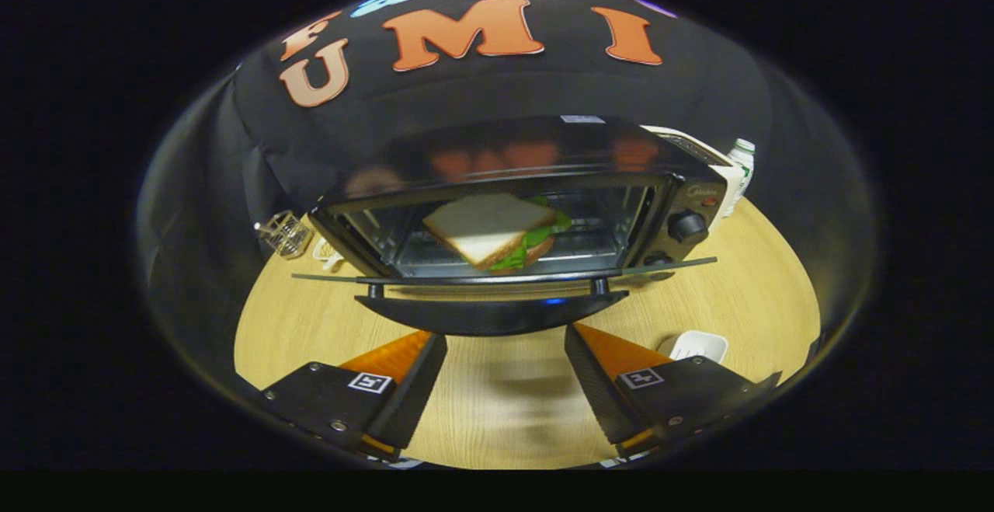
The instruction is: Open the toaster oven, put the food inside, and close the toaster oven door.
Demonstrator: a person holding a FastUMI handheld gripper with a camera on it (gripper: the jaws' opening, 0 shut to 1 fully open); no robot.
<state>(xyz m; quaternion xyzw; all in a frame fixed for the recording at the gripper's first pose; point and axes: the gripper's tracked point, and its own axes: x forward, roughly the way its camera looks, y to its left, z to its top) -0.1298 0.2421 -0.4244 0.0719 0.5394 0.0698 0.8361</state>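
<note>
Pale wood-grain table point(722, 302) carries a black toaster oven point(512, 209) toward its far edge, the glass door point(497, 277) dropped flat toward us and a sandwich point(493, 231) of white bread, green leaf and a reddish slice already lying on the rack inside. Our gripper point(505, 388) hangs just short of the door's handle point(489, 311), its fingers spread wide with nothing between them but bare tabletop. We judge that the food is in and only the closing remains. To do it well, we would bring the fingers in under the handle at its middle, not at one end, and lift in an arc that follows the hinge, so the door swings up evenly instead of twisting; a slow finish would keep the glass from slamming and the light oven from sliding back toward the cloth wall. The sandwich sits near the front of the rack, so we would check that its leading corner clears the door's path. A small white dish point(699, 343) rests near the table's right edge, beside the right finger, a wire basket point(285, 234) at the far left corner and a white bottle point(742, 166) behind the oven at the far right. A brand mark above the two knobs point(687, 226) is too small to read, as is the sticker on the oven's top.
</note>
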